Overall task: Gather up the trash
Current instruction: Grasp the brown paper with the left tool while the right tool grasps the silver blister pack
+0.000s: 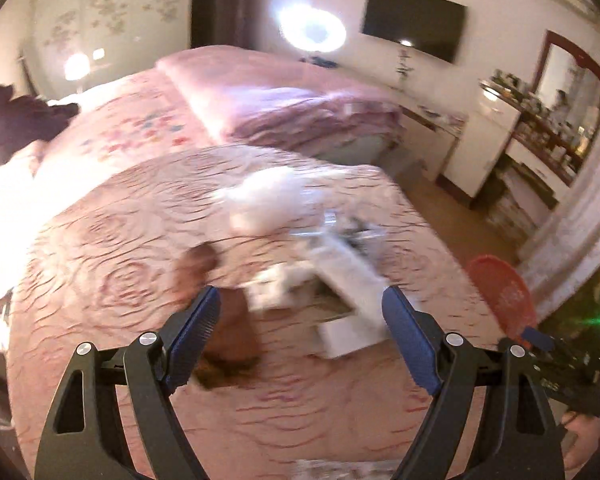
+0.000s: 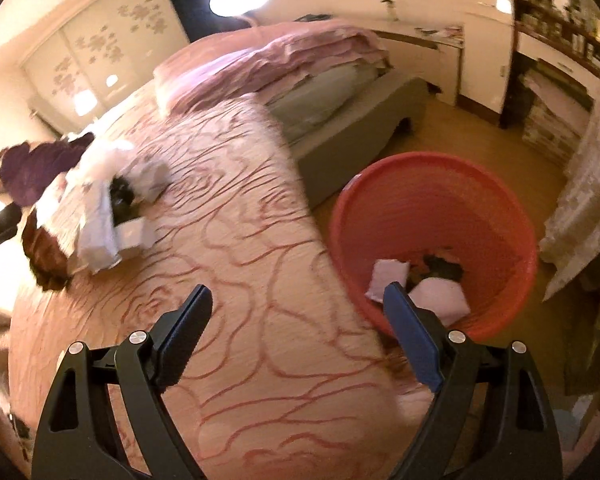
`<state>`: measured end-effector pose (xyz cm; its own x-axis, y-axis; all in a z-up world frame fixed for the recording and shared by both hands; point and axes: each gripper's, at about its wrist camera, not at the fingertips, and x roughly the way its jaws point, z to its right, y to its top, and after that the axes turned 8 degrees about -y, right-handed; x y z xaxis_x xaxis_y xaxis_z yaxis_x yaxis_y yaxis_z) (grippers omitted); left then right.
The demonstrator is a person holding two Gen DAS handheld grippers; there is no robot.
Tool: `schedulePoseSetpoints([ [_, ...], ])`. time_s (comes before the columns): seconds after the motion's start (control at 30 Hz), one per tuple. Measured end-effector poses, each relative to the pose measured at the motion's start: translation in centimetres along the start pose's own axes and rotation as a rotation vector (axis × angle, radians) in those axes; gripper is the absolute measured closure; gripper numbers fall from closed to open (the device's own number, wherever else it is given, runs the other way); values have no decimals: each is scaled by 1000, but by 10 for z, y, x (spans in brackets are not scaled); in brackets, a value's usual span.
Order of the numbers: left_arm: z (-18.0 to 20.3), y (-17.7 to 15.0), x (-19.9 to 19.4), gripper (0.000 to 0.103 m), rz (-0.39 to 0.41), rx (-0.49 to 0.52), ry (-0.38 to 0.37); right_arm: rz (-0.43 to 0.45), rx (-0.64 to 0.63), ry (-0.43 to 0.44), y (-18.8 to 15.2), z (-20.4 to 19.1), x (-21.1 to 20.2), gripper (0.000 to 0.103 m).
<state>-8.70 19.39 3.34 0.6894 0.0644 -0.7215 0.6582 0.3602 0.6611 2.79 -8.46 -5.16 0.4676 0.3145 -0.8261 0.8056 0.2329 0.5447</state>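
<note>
My left tongs (image 1: 302, 312) stand wide apart with nothing between their blue pads, pointing down at a bed covered by a pink quilted bedspread with a red rose-line pattern (image 1: 112, 264). The view is blurred. Just past the tips, toward twelve o'clock, lies a heap of trash: a fluffy white crumpled tissue or bag (image 1: 266, 200) farthest away, flat white paper and cardboard pieces (image 1: 340, 280) closer in, and a brown crumpled wrapper (image 1: 228, 320) at about ten o'clock, beside the left pad. At three o'clock from the tips, the rim of a round red plastic bin (image 1: 504, 292) shows past the bed's edge.

My right tongs (image 2: 298, 312) are also spread wide and carry nothing. They hang over the corner of the same bedspread (image 2: 260, 300). The red bin (image 2: 432, 200) stands on the brown floor (image 2: 480, 136) at about two o'clock, touching or just beside the bed's edge; inside it lie pale pinkish-white packets (image 2: 440, 296) and some dark scraps (image 2: 444, 266). The trash heap (image 2: 100, 216) sits well away at ten o'clock, white paper over a brown wrapper (image 2: 46, 252), with a small white box (image 2: 134, 236) at its near side. A folded pink duvet (image 2: 284, 56) lies at the bed's far end.
</note>
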Motion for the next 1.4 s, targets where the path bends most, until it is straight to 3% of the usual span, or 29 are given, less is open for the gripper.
schedulePoseSetpoints([
  [0.17,-36,-12,6,23,-33,-75,31,-11,-67,47,-5,-23,0,18],
  [0.53,-61,-22,44,24,-97,-126,43,-40,-189,126,-17,-62,-3,18],
  [0.57,-63,-23,45,25,-95,-132,45,-43,-205,136,-18,-66,-4,19],
  [0.67,-72,-24,48,52,-106,-148,51,-47,-264,172,-23,-83,-6,19],
  [0.9,-81,-29,40,59,-92,-179,18,-60,-409,265,-36,-121,-16,19],
  [1.17,-89,-27,25,60,-57,-190,22,-78,-589,418,-53,-163,-31,19],
  [1.4,-91,-28,17,60,-46,-197,22,-104,-740,426,-76,-193,-29,18],
])
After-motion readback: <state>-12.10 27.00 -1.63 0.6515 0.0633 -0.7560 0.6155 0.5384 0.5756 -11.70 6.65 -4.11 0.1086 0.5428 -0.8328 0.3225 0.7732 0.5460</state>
